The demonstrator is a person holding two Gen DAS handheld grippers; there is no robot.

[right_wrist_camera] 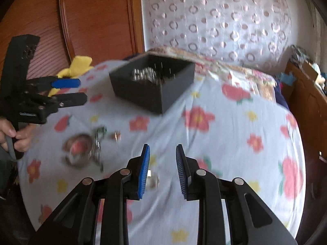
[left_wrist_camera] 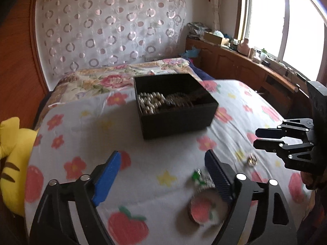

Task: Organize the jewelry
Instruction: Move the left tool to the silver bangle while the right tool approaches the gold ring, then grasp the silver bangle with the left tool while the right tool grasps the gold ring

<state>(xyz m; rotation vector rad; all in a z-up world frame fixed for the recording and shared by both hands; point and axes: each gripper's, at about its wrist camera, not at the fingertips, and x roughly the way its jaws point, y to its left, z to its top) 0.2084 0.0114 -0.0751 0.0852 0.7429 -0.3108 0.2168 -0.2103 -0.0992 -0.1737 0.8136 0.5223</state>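
A black jewelry box [left_wrist_camera: 175, 106] sits on the floral bedspread with pearl beads [left_wrist_camera: 150, 102] and dark chains inside; it also shows in the right wrist view [right_wrist_camera: 153, 85]. A bangle [left_wrist_camera: 206, 206] lies by my left gripper's right finger, with a green-stoned silver piece [left_wrist_camera: 201, 178] beside it; both show blurred in the right wrist view, the bangle [right_wrist_camera: 78, 153]. A small ring [left_wrist_camera: 252, 160] lies further right. Another small piece [right_wrist_camera: 153, 180] lies under my right gripper. My left gripper [left_wrist_camera: 163, 163] is open and empty. My right gripper [right_wrist_camera: 162, 153] is open and empty.
A yellow striped plush toy [left_wrist_camera: 12, 159] lies at the bed's left edge. A wooden headboard [right_wrist_camera: 92, 20] and a patterned curtain [left_wrist_camera: 110, 26] stand behind. A wooden ledge [left_wrist_camera: 245, 61] with clutter runs under the window on the right.
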